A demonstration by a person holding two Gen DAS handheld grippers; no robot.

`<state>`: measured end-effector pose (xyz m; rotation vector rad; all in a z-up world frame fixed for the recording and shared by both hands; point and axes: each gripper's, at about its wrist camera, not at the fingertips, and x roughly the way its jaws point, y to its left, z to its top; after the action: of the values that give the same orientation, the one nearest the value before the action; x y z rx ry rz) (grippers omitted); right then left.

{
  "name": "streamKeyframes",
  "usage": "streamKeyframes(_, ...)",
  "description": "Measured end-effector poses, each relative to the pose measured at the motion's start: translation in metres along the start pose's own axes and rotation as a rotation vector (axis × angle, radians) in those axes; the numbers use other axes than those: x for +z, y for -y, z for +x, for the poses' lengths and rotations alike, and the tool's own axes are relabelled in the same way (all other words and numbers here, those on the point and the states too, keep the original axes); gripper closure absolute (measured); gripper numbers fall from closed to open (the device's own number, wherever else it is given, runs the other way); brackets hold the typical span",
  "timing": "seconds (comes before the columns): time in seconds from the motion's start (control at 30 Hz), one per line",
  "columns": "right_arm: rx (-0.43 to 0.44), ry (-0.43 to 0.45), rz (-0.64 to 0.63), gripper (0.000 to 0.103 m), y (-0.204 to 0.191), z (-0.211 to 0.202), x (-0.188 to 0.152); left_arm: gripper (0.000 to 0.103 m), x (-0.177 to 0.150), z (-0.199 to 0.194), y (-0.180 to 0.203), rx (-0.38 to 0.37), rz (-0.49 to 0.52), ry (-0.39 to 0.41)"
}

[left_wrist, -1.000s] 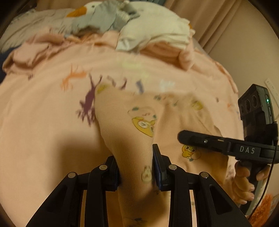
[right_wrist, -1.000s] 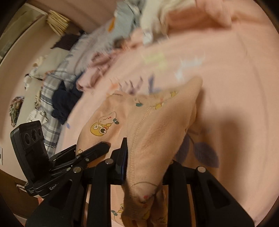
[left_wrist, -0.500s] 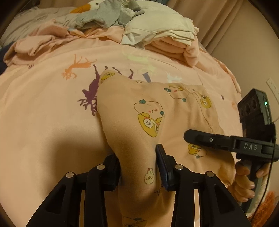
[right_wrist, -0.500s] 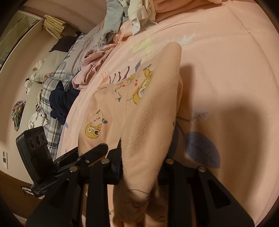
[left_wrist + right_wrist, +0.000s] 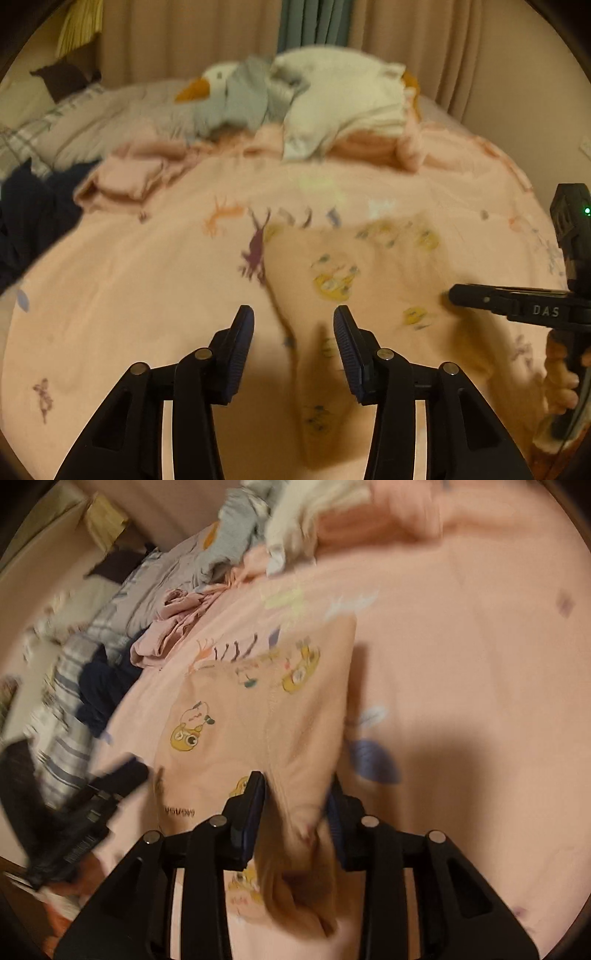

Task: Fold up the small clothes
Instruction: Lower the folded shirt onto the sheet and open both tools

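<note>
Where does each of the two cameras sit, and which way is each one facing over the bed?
Left wrist: on the left gripper, looking down across the bed cover at the peach garment; the right gripper and a hand show.
Right wrist: on the right gripper, angled down at the same garment; the left gripper shows, blurred.
Shared: garment, bed cover, clothes pile, each other's gripper.

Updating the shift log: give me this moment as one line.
step: releasing folded garment | left gripper: opening, clear of cloth | right gripper: opening, cloth between jaws | surface: pink bedspread
</note>
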<state>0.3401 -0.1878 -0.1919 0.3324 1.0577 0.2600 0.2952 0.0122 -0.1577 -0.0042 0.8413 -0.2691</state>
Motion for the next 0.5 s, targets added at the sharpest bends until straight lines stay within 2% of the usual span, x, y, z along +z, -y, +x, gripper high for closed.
streamKeyframes(0.03, 0.015, 0.03, -0.005, 0.075, -0.005, -0.012, 0.0, 0.057, 0.001, -0.006, 0.001, -0.047, -0.019, 0.007)
streamKeyframes(0.07, 0.06, 0.053, -0.012, 0.077, -0.01, -0.021, 0.0, 0.057, 0.0, -0.011, 0.004, -0.111, -0.038, 0.004)
streamKeyframes(0.1, 0.128, 0.064, -0.022, 0.077, -0.015, -0.028, -0.003, 0.057, -0.002, -0.01, 0.007, -0.132, -0.038, -0.003)
streamKeyframes(0.13, 0.161, 0.062, -0.032, 0.078, -0.02, -0.029, -0.007, 0.057, -0.008, -0.005, 0.014, -0.119, -0.022, -0.022)
streamKeyframes(0.17, 0.154, 0.053, -0.054, 0.079, -0.025, -0.025, -0.013, 0.057, -0.015, 0.004, 0.02, -0.08, -0.004, -0.049)
streamKeyframes(0.2, 0.107, 0.033, -0.074, 0.08, -0.026, -0.016, -0.018, 0.057, -0.024, 0.016, 0.024, -0.049, 0.007, -0.084)
streamKeyframes(0.27, 0.007, -0.043, -0.072, 0.082, -0.02, 0.01, -0.029, 0.057, -0.049, 0.051, 0.028, -0.029, 0.002, -0.217)
streamKeyframes(0.3, -0.025, -0.104, -0.037, 0.084, -0.007, 0.028, -0.039, 0.057, -0.058, 0.057, 0.027, -0.013, -0.001, -0.23)
streamKeyframes(0.33, -0.01, -0.111, -0.009, 0.096, 0.003, 0.035, -0.047, 0.057, -0.066, 0.052, 0.031, 0.001, 0.022, -0.165)
streamKeyframes(0.37, 0.022, -0.069, 0.01, 0.101, 0.01, 0.031, -0.052, 0.057, -0.072, 0.045, 0.038, 0.03, 0.081, -0.126)
streamKeyframes(0.43, 0.083, -0.073, 0.083, 0.103, 0.023, 0.022, -0.054, 0.057, -0.071, 0.037, 0.046, 0.075, 0.116, -0.14)
streamKeyframes(0.5, 0.104, -0.079, 0.125, 0.103, 0.028, 0.012, -0.05, 0.057, -0.064, 0.029, 0.048, 0.043, 0.1, -0.157)
